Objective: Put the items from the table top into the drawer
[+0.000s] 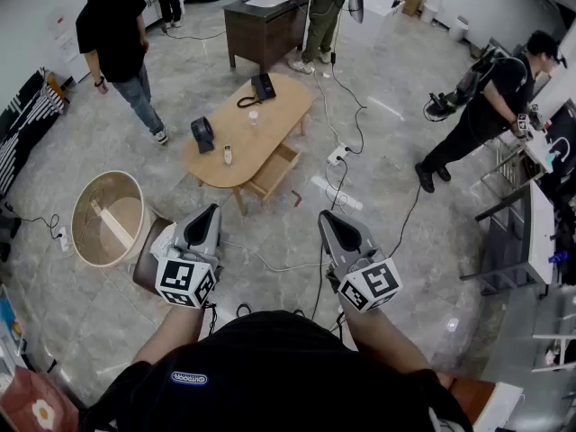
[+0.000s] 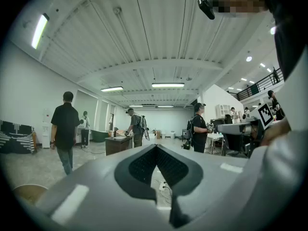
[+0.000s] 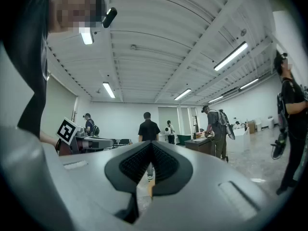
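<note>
Black shirt (image 1: 270, 367) fills the near edge, and just beyond it both tools are held level. The left gripper (image 1: 213, 210) has its jaws together with nothing between them, and the right gripper (image 1: 324, 214) is closed and empty too. Straight ahead and well apart sits the oval table (image 1: 279, 120), its long axis running near-left to far-right. Its drawer (image 1: 274, 171) hangs open on the near side. On top are a telephone (image 1: 262, 86), a black box (image 1: 202, 133) and a small white item (image 1: 228, 154). The left gripper looks slightly nearer those last two.
</note>
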A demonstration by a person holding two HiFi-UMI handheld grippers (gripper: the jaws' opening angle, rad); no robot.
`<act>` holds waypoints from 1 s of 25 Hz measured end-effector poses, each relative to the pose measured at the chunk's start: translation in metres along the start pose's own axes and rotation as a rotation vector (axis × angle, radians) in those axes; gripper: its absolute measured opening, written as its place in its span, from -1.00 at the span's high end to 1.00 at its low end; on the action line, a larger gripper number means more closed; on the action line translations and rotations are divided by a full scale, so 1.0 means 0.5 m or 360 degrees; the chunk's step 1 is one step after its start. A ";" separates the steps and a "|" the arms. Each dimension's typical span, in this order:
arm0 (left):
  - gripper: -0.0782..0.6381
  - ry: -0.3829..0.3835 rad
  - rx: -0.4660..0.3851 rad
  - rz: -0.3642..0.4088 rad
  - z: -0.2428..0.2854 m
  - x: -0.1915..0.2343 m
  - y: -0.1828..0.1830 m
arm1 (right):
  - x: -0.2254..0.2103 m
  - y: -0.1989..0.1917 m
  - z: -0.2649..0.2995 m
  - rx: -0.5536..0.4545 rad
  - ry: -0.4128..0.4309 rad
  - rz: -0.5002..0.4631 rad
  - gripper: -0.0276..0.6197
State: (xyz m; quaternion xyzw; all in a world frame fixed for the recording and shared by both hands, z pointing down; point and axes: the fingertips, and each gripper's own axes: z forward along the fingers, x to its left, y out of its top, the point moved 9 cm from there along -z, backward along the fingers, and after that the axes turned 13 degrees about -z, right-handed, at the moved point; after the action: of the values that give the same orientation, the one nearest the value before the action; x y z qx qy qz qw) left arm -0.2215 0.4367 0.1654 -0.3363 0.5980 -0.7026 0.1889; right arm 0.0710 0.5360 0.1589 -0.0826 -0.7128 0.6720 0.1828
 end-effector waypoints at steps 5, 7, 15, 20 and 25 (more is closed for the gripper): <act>0.78 -0.0002 0.0014 -0.0013 0.015 0.002 0.001 | -0.009 0.001 0.002 -0.0009 -0.0009 0.0025 0.82; 0.78 -0.0008 0.0021 -0.0022 0.016 0.001 -0.003 | -0.009 -0.004 -0.007 -0.0039 -0.0022 0.0056 0.82; 0.77 0.0014 0.0005 -0.0038 0.016 -0.003 -0.002 | -0.018 -0.004 -0.012 -0.0026 -0.0053 0.0026 0.82; 0.77 0.0043 -0.0017 -0.0046 0.018 -0.007 0.000 | -0.034 -0.003 -0.020 -0.0039 -0.0068 0.0031 0.82; 0.50 0.0034 -0.0011 -0.0083 0.025 -0.009 -0.009 | -0.048 -0.012 -0.022 -0.0069 -0.0014 0.0068 0.51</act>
State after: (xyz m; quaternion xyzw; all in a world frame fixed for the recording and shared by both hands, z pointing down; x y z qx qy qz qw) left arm -0.2090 0.4318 0.1692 -0.3449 0.5934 -0.7088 0.1630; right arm 0.0979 0.5370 0.1615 -0.0989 -0.7260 0.6606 0.1636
